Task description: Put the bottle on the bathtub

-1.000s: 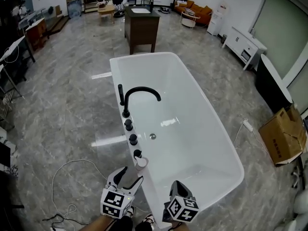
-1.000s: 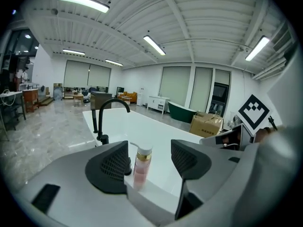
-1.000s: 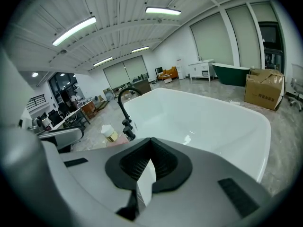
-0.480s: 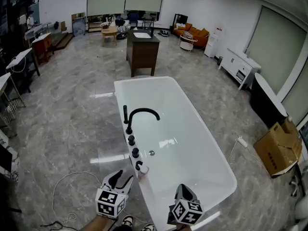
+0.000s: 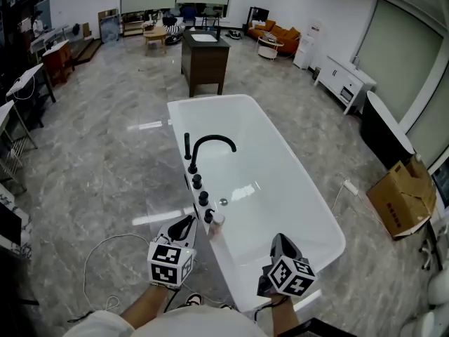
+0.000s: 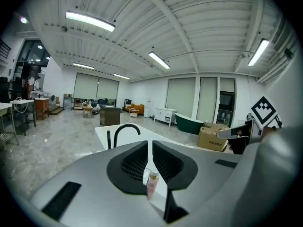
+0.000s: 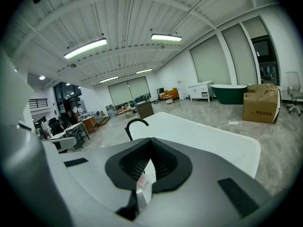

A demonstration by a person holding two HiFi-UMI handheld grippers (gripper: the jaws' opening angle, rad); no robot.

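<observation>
The left claw hovers beside the near end of the white bathtub. Its jaws have just been closing and now stand almost together, with only a thin slit between them and nothing clamped. The small bottle, pinkish with a pale cap, stands upright on the tub's rim just ahead of this claw's tips and a little to their right, not touching them. In the left gripper view the bottle shows through the wider gap beneath the nearly closed tips of the left claw.

Beyond the bottle, farther from the left claw along the same rim, sits a row of black knobs, then the arched black faucet curving over the tub.

The right claw hovers over the tub's near corner, well to the right of the bottle. The right gripper view shows the right claw with its jaws closed together at the tips. A pale scrap with reddish print shows in the gap below them, and I cannot tell what it is.

Far ahead of both claws stands a dark wooden vanity cabinet. A cardboard box sits on the floor well off to the right of the right claw. A loose white cable lies on the floor to the left of the left claw.
</observation>
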